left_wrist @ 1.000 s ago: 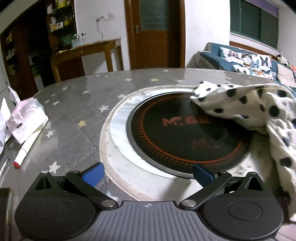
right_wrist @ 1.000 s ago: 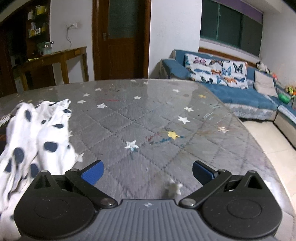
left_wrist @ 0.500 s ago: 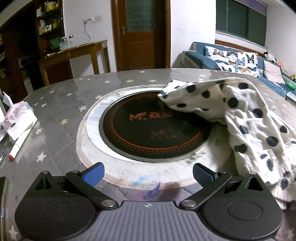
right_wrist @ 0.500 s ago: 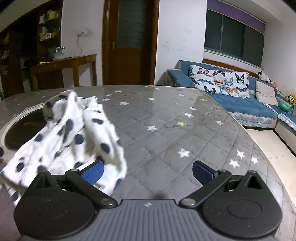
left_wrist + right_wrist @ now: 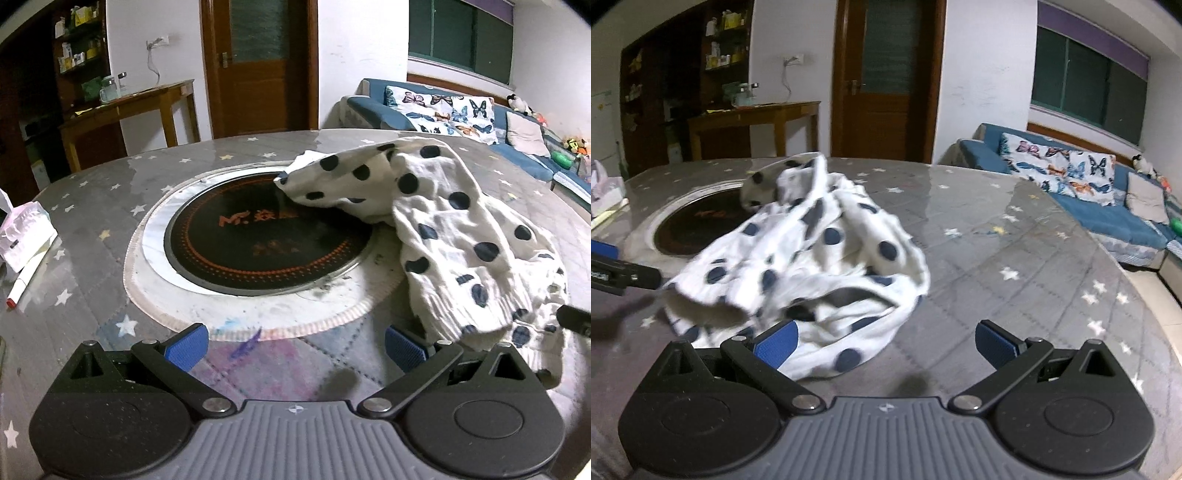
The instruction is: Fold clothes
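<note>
The folding has hardly begun, as far as these views show. The spotted garment [image 5: 443, 225], white cloth with dark dots, lies in a loose crumpled heap on the worktop [image 5: 92, 221], which is covered by a grey quilted mat with stars. In the left wrist view the heap fills the right half of the frame, with one end draped over the right edge of the round black hob [image 5: 266, 236] set into the middle of the worktop and the rest trailing down toward the lower right. In the right wrist view the same cloth sits left of centre, bunched up with a raised ridge at its top and an open fold gaping near its lower edge; no flat layer, straight edge or neat crease can be made out anywhere. The left gripper [image 5: 295, 341] sits at the bottom of its frame with its jaws spread wide and nothing between them; its right pad is just beside the lower hem of the cloth. The right gripper [image 5: 886, 341] likewise has its jaws wide and empty, the left pad lying at or over the near edge of the cloth, though whether it touches cannot be told. Everything appears still to be done: the garment would need to be spread flat and squared before any fold is made. At the left edge of the left view a white packet [image 5: 22, 236] and a marker pen [image 5: 24, 282] lie well apart from the cloth.
</note>
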Demonstrator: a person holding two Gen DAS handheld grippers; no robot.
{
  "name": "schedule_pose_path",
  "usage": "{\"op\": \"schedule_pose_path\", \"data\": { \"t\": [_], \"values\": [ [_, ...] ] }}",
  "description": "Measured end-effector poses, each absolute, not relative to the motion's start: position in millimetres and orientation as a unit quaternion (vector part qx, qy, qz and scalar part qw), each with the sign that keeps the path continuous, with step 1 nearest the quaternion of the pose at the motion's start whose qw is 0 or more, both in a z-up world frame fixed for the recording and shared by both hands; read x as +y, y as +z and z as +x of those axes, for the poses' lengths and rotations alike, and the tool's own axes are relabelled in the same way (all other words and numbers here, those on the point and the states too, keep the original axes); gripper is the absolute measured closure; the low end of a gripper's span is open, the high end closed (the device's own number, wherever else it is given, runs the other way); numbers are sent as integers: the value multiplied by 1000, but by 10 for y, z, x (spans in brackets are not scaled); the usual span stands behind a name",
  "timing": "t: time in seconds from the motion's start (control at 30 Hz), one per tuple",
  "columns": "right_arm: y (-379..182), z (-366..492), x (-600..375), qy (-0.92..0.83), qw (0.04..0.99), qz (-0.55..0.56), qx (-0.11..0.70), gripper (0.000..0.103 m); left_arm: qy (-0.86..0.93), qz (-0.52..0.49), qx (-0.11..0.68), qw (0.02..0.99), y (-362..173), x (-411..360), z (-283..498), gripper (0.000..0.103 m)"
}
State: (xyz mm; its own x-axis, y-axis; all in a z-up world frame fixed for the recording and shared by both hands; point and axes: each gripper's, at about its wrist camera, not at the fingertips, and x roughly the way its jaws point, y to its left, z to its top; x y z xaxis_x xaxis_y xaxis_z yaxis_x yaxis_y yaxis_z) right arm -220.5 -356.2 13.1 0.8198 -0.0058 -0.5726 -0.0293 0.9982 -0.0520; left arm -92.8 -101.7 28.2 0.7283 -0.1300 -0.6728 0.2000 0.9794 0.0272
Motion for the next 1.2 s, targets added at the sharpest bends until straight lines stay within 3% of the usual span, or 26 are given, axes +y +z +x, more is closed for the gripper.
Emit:
{"op": "schedule_pose_path", "data": {
  "t": [1.2],
  "values": [
    [92,-2427,-3318,25,955,-8,297,0,-116,71,353,926,270,-1234,-1198,0]
  ]
}}
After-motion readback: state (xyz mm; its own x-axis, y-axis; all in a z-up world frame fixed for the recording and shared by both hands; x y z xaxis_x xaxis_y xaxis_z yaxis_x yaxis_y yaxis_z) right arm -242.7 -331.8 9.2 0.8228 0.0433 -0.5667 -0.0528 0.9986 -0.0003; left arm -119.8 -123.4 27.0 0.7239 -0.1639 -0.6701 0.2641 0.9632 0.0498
